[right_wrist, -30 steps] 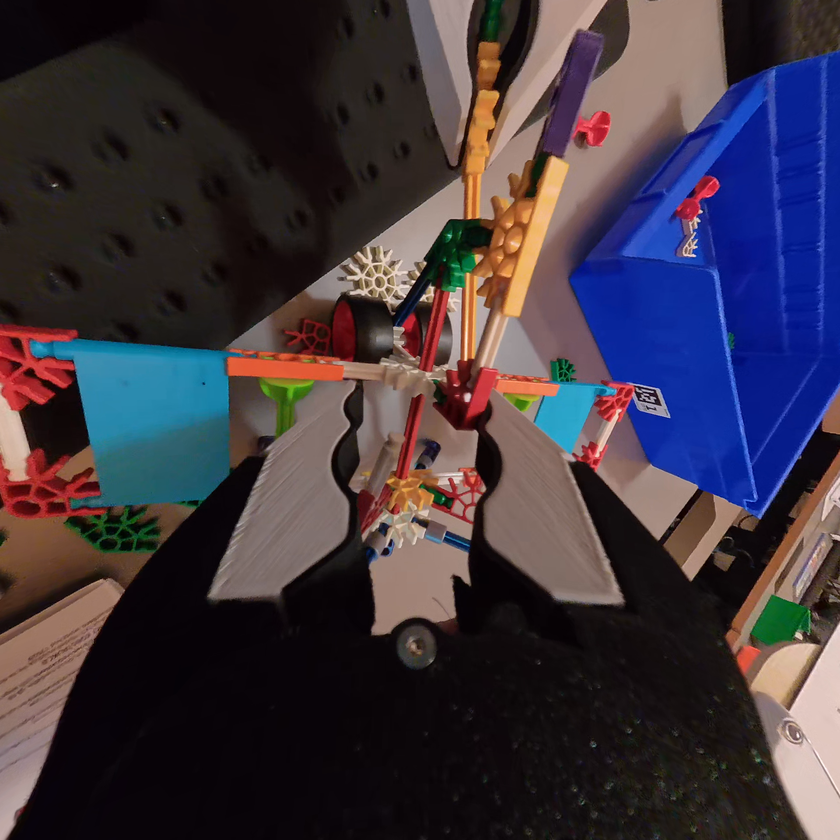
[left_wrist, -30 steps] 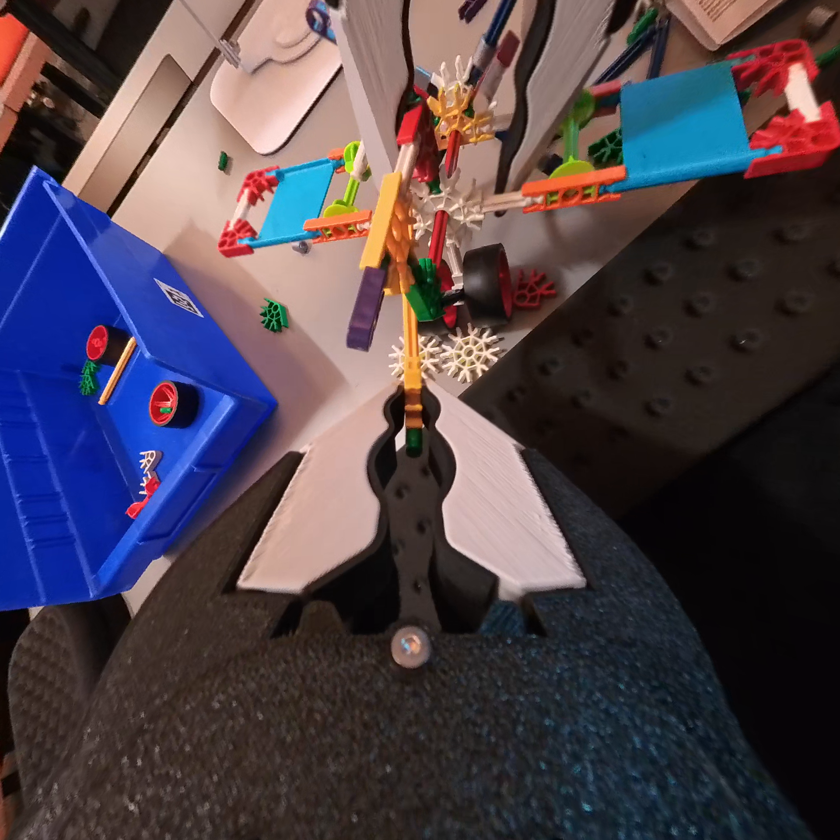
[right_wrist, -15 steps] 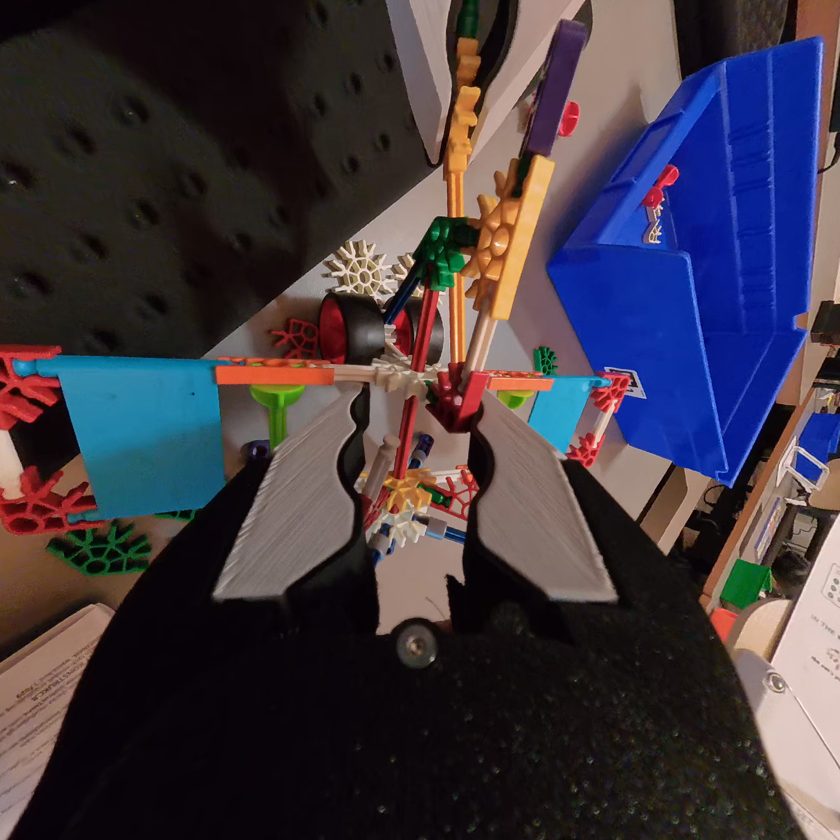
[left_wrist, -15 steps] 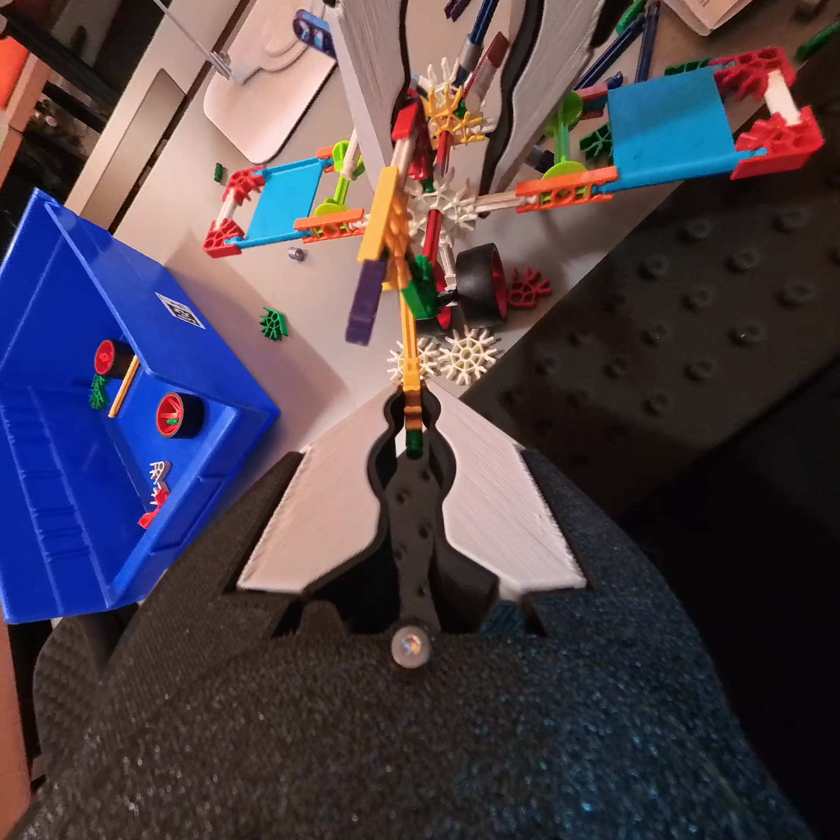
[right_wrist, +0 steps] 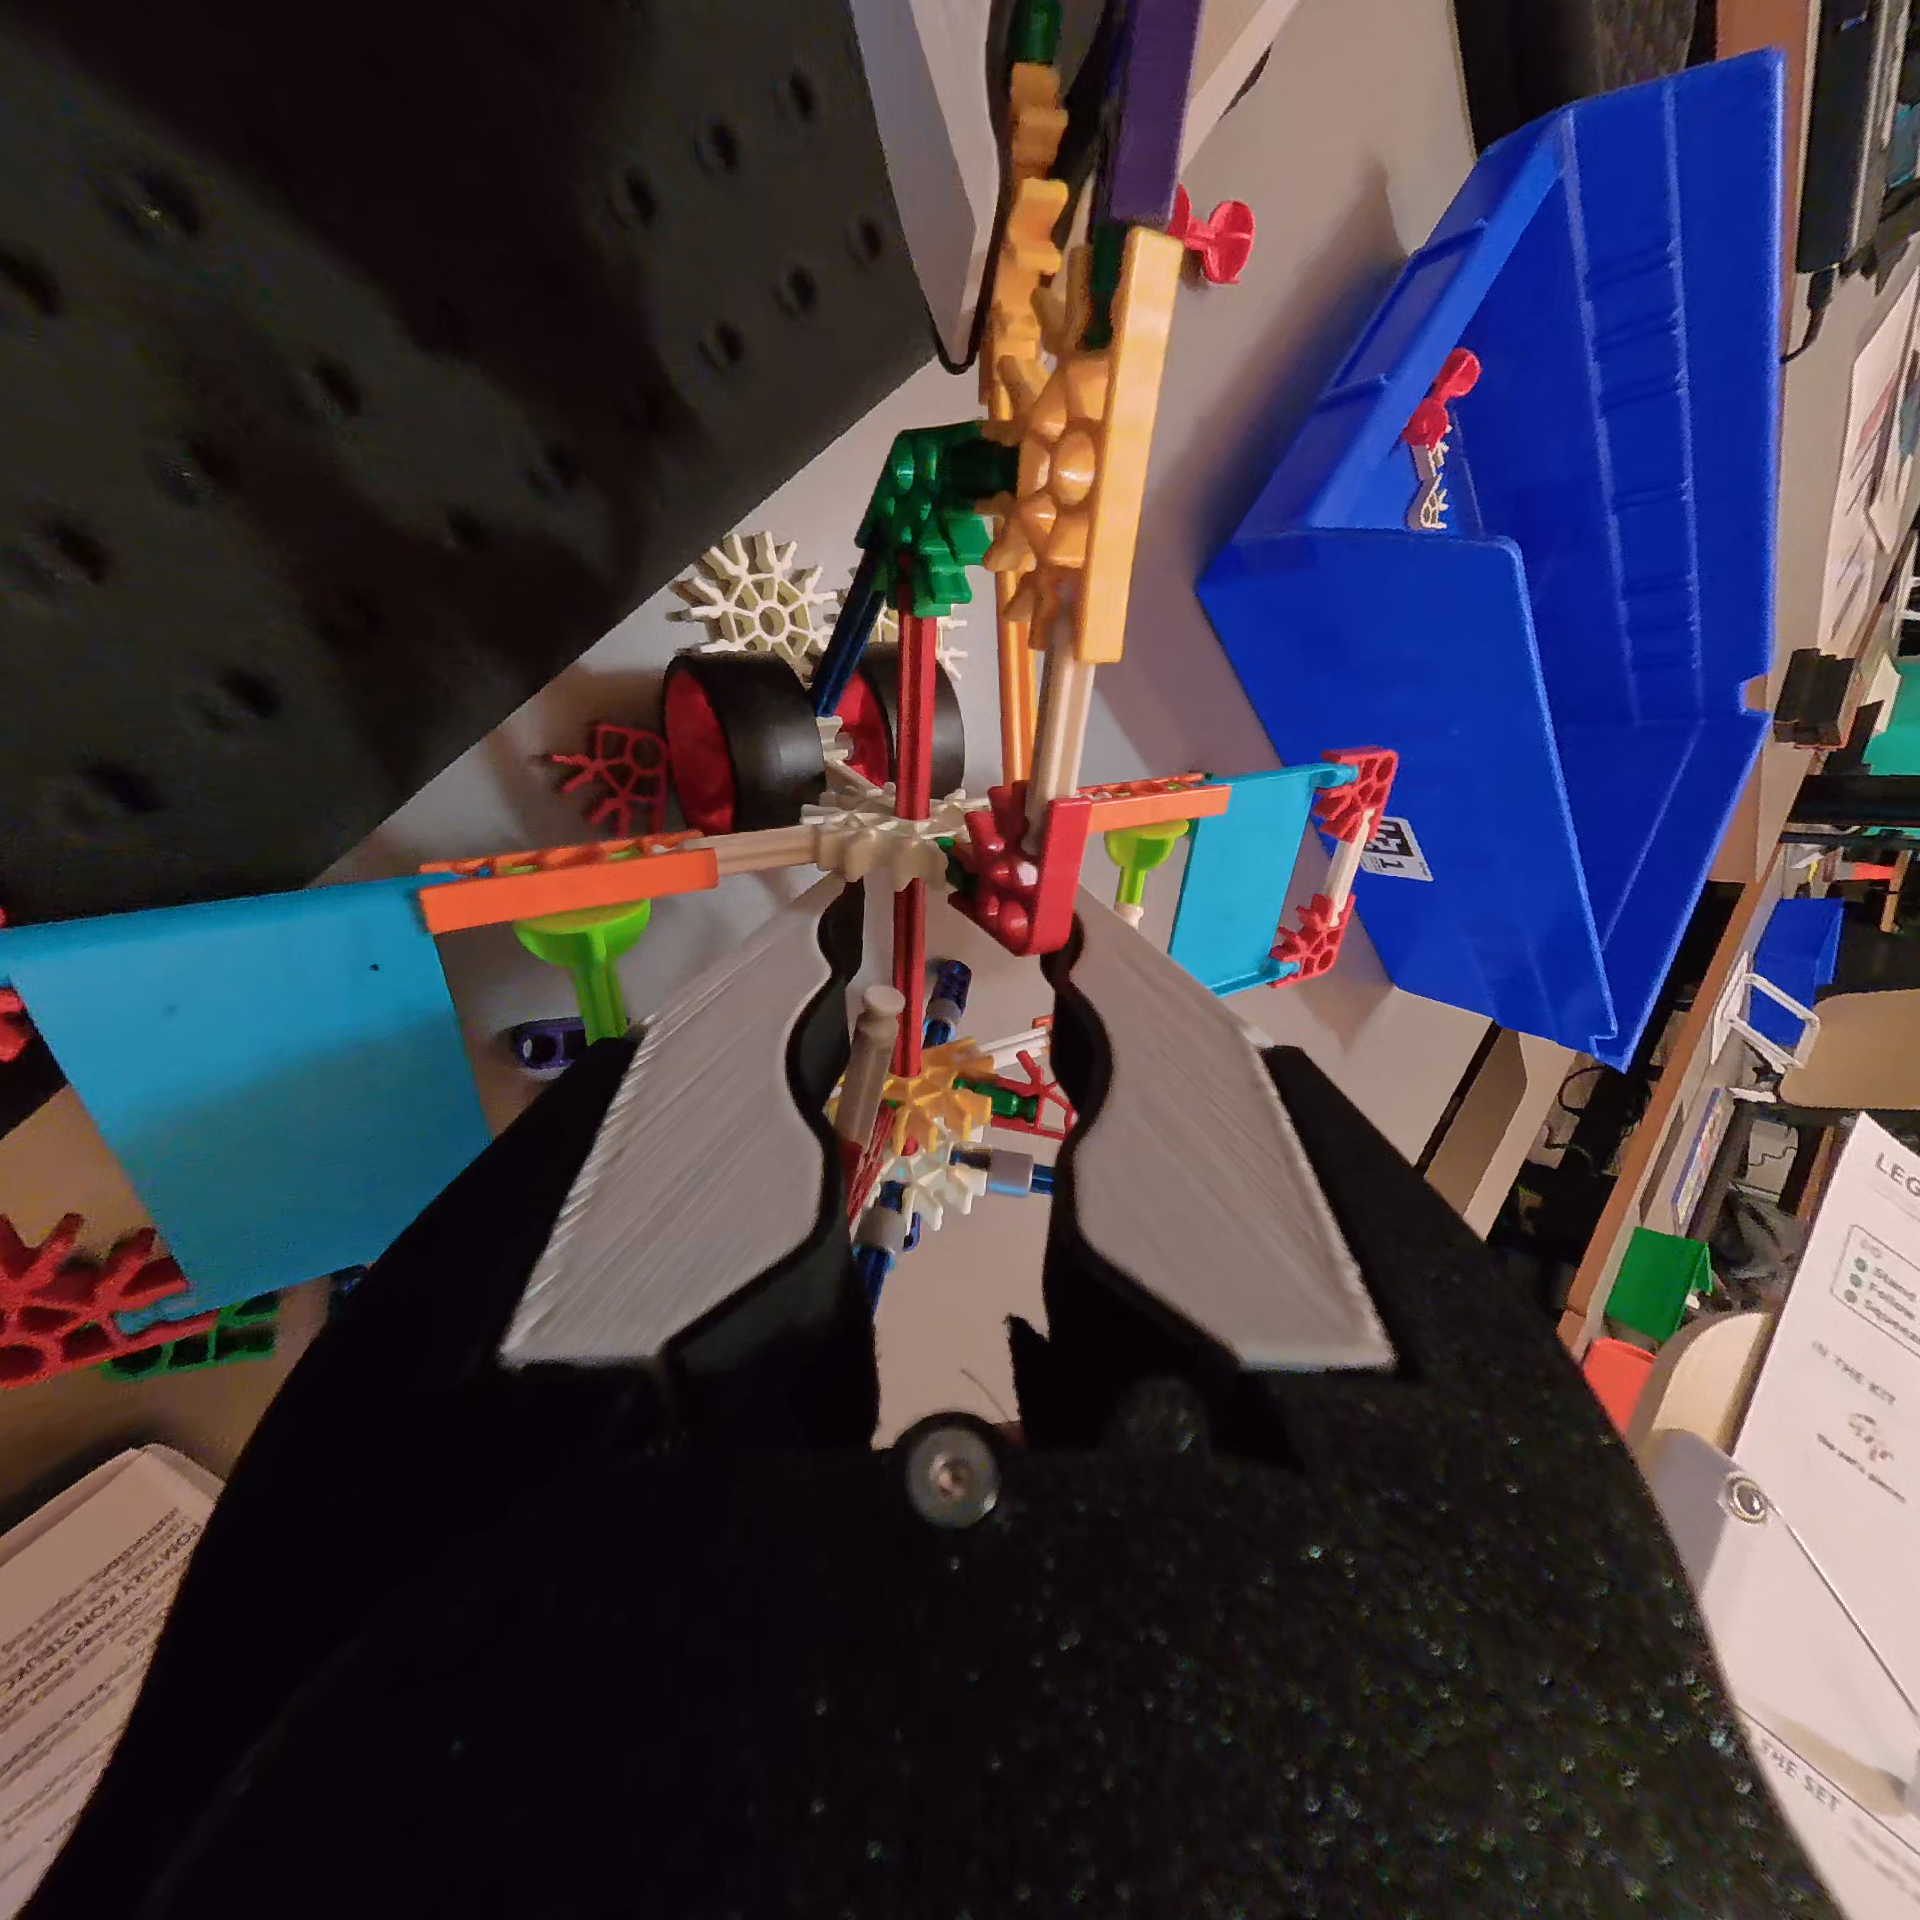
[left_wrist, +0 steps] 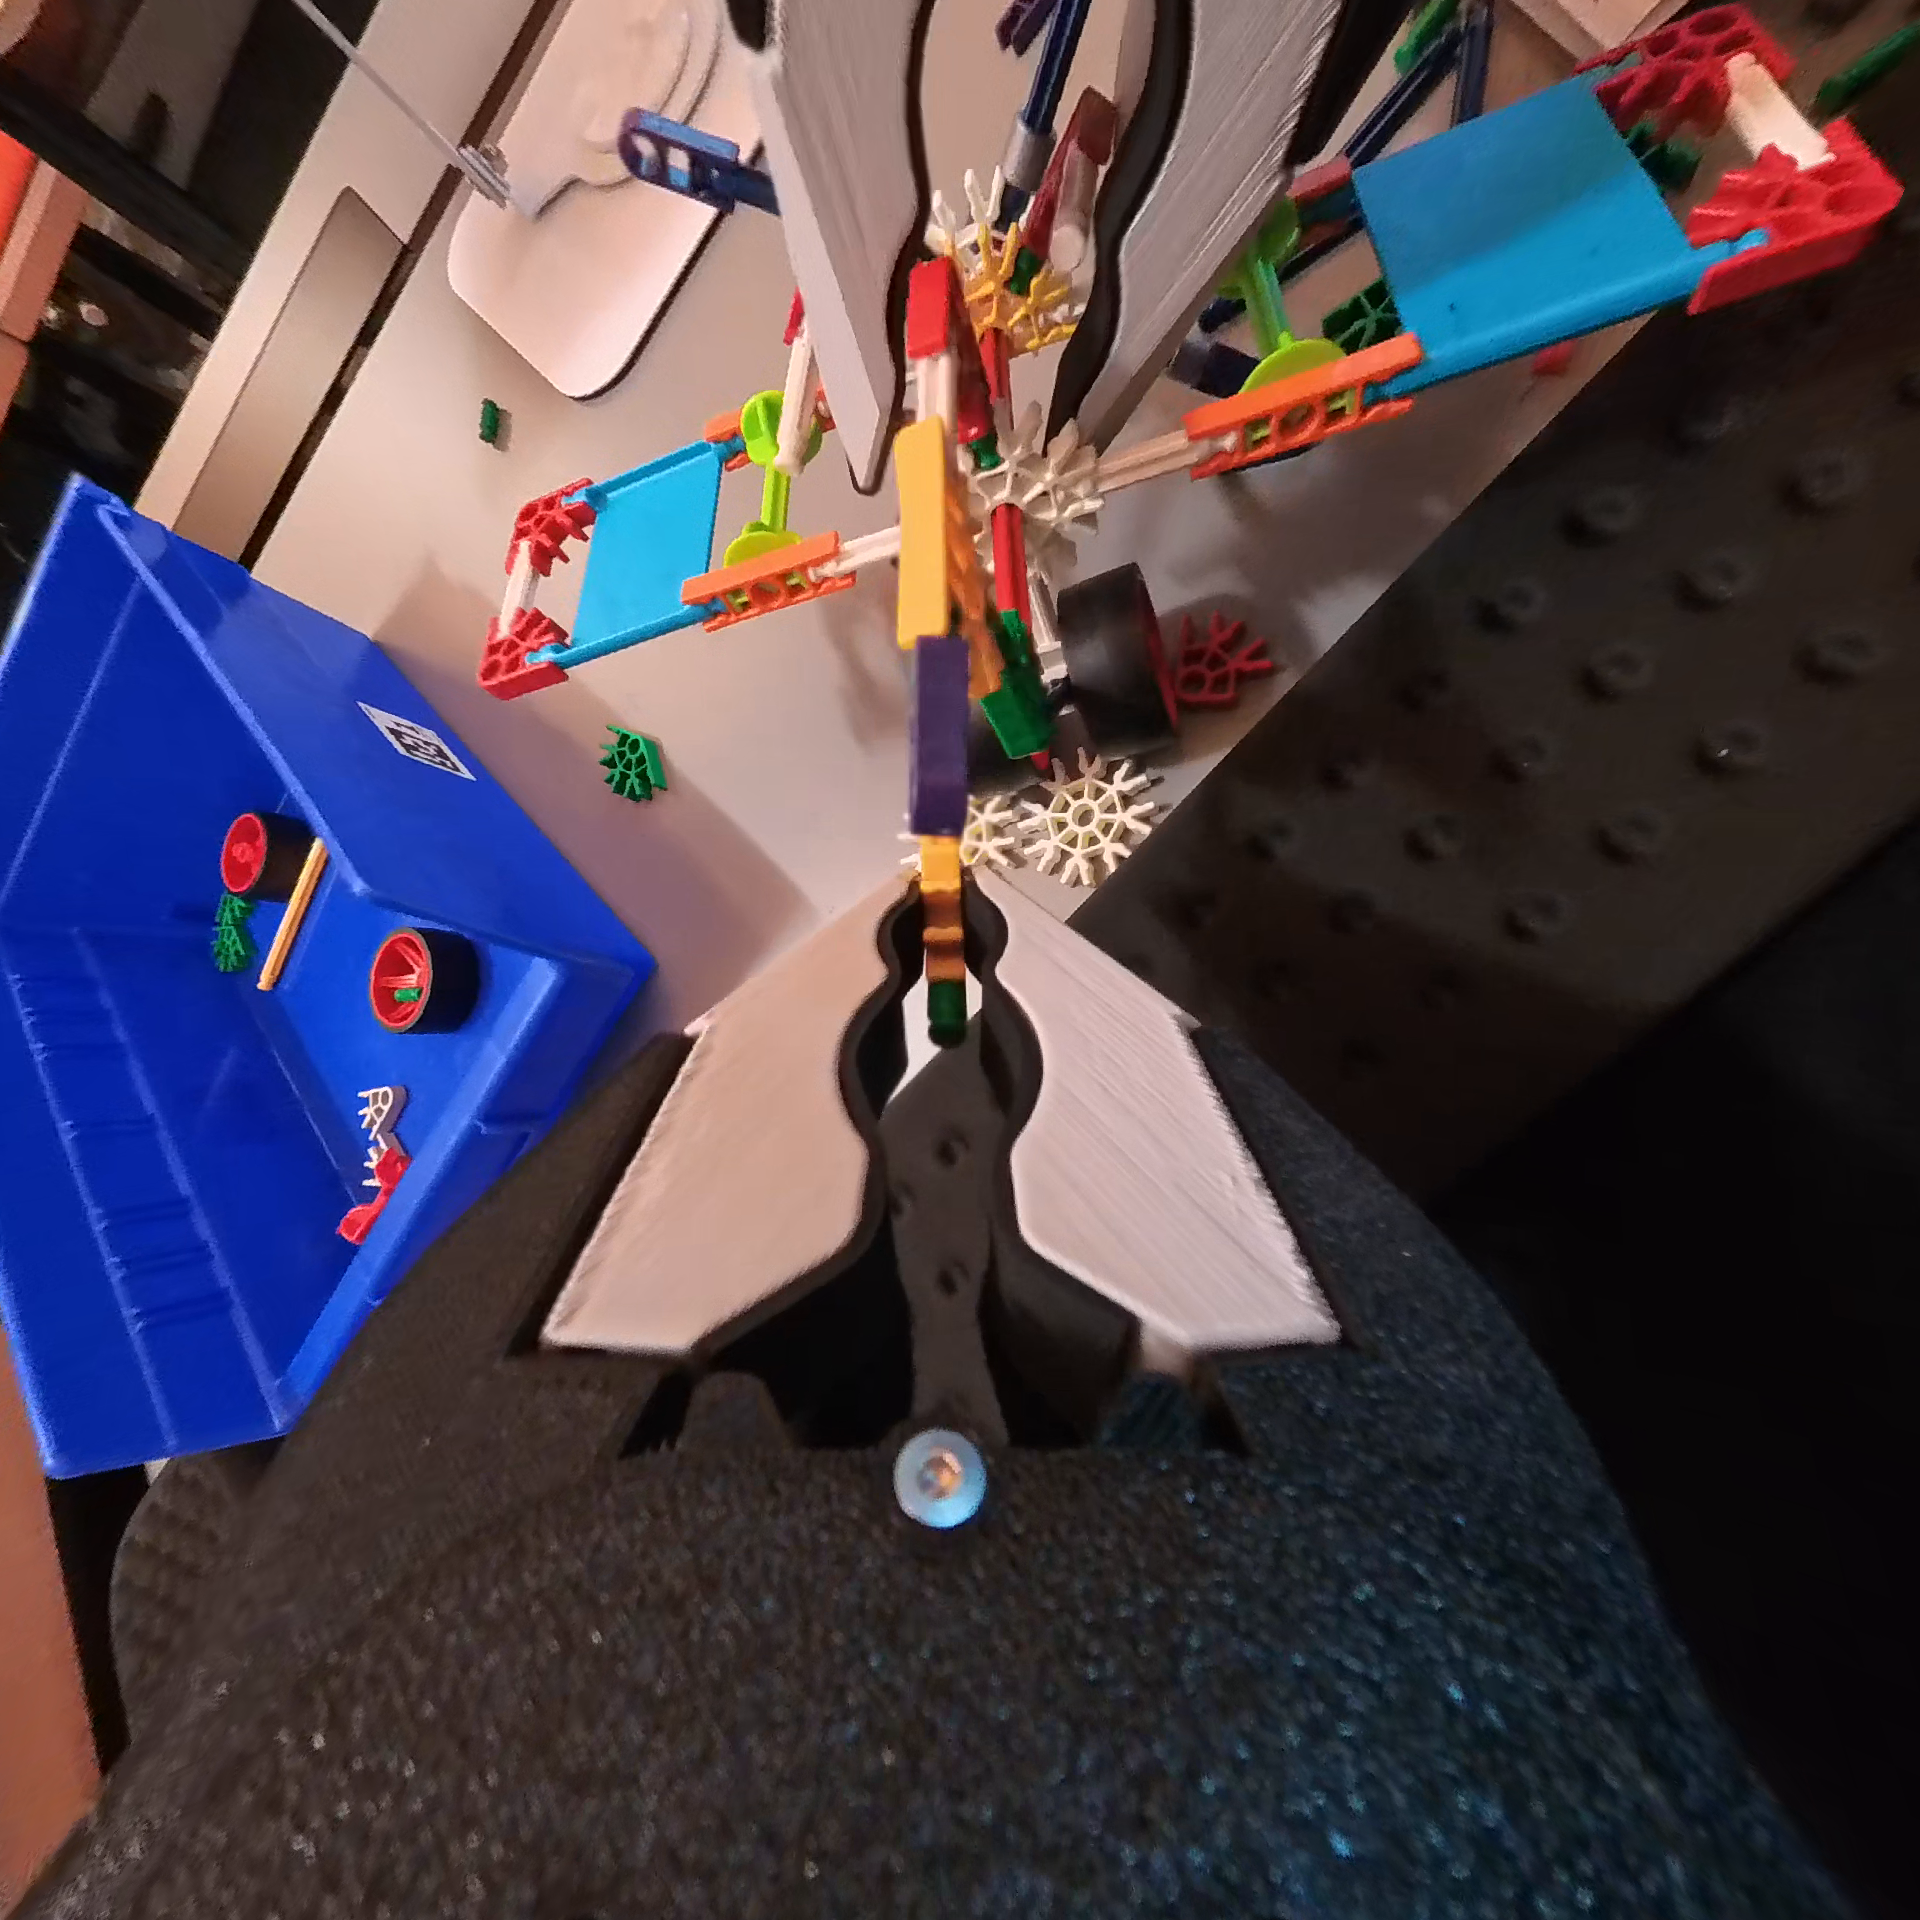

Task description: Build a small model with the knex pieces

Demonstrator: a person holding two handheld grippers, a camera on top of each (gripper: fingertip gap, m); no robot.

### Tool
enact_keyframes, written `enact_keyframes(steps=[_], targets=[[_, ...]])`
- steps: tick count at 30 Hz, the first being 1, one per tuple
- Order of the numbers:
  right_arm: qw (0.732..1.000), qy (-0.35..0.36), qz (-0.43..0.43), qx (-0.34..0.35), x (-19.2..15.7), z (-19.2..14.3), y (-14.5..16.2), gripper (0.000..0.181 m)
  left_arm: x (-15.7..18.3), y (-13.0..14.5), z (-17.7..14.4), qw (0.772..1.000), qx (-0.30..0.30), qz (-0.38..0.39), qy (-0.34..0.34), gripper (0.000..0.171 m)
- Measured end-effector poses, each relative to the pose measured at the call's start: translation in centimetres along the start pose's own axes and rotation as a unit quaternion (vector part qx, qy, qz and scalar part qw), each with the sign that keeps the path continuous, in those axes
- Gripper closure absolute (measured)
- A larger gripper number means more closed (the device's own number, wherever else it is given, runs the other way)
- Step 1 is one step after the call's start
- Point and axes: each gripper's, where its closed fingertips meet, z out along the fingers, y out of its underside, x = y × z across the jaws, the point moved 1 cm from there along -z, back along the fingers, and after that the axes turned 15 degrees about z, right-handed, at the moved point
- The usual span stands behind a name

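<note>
Model: multicoloured plastic rod-and-connector toy plane (left_wrist: 997, 499), held aloft between both grippers, above table.
Left gripper (left_wrist: 943, 914): jaws closed on yellow rod tail, 6 o'clock.
Right gripper (right_wrist: 951, 925): jaws narrow, against red connector (right_wrist: 1023, 862); grip uncertain.
Surroundings: blue plastic bin (left_wrist: 208, 1018), 9 o'clock.
Risk: twisting may snap joints apart.

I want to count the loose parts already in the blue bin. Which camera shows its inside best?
The left wrist view: the blue bin opens toward the camera, showing two wheels, a rod and small connectors. The right wrist view shows mostly its outer wall and one red piece.
</note>
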Motion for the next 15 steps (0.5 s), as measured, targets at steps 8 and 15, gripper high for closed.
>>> enact_keyframes(steps=[8,15], targets=[[1.0,0.004,-0.004,0.009,0.27,0.04,-0.2,0.145,-0.15,0.23,-0.43,1.0,0.0,-0.002,-0.001,0.166],[1.0,0.006,-0.012,0.019,0.12,-0.01,-0.39,0.146,0.02,0.31,-0.57,1.0,0.0,-0.005,0.0,0.166]])
